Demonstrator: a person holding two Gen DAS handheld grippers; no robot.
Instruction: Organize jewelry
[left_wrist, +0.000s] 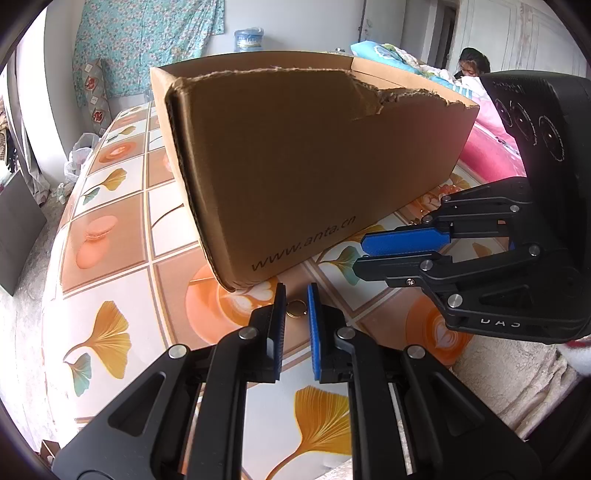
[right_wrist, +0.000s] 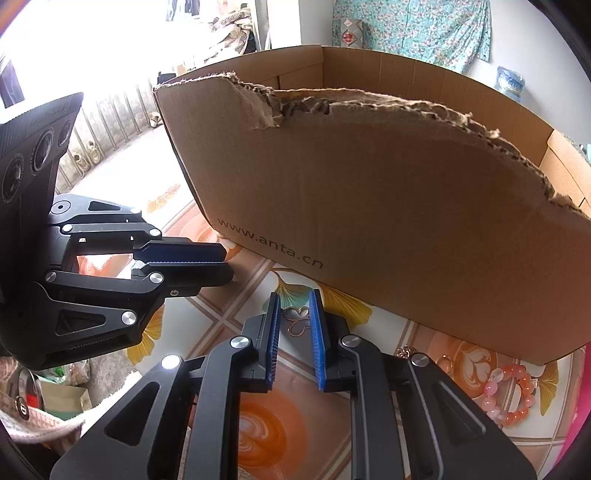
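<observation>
Worktop (left_wrist: 122, 280) covered in a patterned cloth of ginkgo leaves and latte cups. Large torn cardboard box (left_wrist: 314, 166), printed with a web address, standing open-topped on it and filling the far side in both views.

Left gripper (left_wrist: 296, 295) tilted down just short of the box's near bottom corner, fingers (left_wrist: 314, 332) spread only slightly. Between their tips, a small gold ring (left_wrist: 296, 309) lying flat on the cloth, with bare cloth showing on either side of it; pads not pressing it. Seen from the right wrist view, same gripper (right_wrist: 231, 266) level at the left, its two fingers nearly together; ring hidden there.

Right gripper (right_wrist: 294, 301) also pointing down near the foot of the box's long wall, fingers (right_wrist: 317, 332) a little apart. Between them, a rose-gold looped piece (right_wrist: 296, 321), clover-like in outline, flat on the cloth; contact with the pads hard to judge, seemingly loose. From the left wrist view, that gripper (left_wrist: 360, 253) at the right edge of the worktop, fingers close together.

Further toward the worktop's right edge in the right wrist view: a pink and orange beaded bracelet (right_wrist: 511, 395), a thin small ring (right_wrist: 445, 360) and a little flower-shaped piece (right_wrist: 404, 351), all lying near the box wall, apart from both grippers.
</observation>
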